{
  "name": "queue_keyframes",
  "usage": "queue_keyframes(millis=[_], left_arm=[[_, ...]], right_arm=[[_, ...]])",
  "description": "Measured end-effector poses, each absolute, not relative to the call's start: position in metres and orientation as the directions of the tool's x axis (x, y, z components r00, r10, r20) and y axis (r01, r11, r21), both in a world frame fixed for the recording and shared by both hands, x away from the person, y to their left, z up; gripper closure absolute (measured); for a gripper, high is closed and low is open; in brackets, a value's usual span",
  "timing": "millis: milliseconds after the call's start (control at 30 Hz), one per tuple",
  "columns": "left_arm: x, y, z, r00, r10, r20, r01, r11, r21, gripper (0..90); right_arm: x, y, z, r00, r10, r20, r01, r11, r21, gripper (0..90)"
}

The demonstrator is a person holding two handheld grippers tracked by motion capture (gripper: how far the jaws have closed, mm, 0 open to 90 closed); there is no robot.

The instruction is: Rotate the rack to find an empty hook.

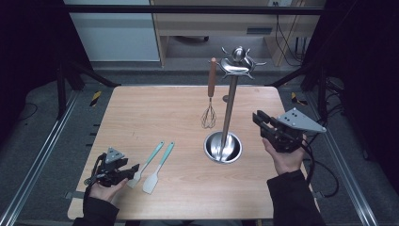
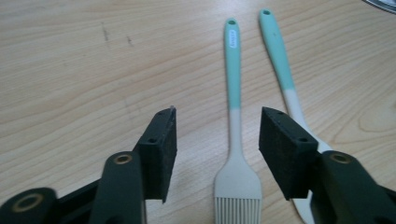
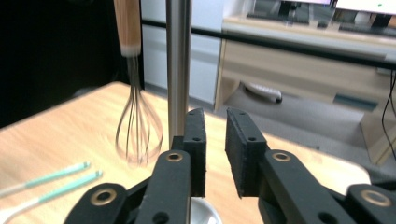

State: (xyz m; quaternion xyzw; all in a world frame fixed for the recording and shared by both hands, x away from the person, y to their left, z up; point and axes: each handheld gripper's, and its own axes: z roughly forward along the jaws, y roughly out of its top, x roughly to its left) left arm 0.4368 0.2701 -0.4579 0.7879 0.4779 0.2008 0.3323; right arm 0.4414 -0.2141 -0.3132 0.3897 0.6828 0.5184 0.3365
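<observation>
Tongs: L [image 2: 217,140] spread astride brush [image 2: 236,154]; R [image 3: 215,149] nrly closed, empty, by stand [image 3: 178,65].

I log a steel utensil stand [image 1: 229,108] upright on the bench, a wooden-handled whisk [image 1: 210,96] hanging from its top. A teal-handled brush [image 2: 235,140] and spatula [image 2: 286,88] lie side by side, seemingly not touching.

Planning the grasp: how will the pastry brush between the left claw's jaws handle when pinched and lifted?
The brush looks light: a thin handle and small head. Its flat handle lies flush on the table, so it probably won't roll, though the smooth finish may slip. The bristles look soft and would likely flex; the handle is the safer grip.
</observation>
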Motion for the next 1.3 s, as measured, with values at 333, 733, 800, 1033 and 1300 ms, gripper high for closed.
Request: queue_keyframes(millis=[333,733,800,1033,1300], left_arm=[[0.439,0.267,-0.457,0.482,0.876,-0.018,0.628,-0.332,0.704,45.4],[0.438,0.253,-0.449,0.529,0.848,-0.025,0.615,-0.363,0.7,44.9],[0.439,0.25,-0.449,0.532,0.846,-0.025,0.617,-0.367,0.696,45.0],[0.44,0.24,-0.444,0.548,0.837,-0.02,0.617,-0.387,0.685,43.8],[0.442,0.23,-0.438,0.568,0.822,-0.023,0.625,-0.413,0.662,43.9]], right_arm=[[0.435,-0.227,-0.365,-0.452,0.891,-0.039,0.273,0.179,0.945,65.6],[0.435,-0.241,-0.414,-0.425,0.905,-0.016,0.374,0.192,0.907,51.7],[0.433,-0.245,-0.42,-0.423,0.906,-0.019,0.385,0.198,0.902,49.1],[0.431,-0.253,-0.439,-0.418,0.908,-0.023,0.434,0.222,0.873,41.4],[0.426,-0.262,-0.452,-0.403,0.915,-0.009,0.478,0.219,0.851,36.5]])
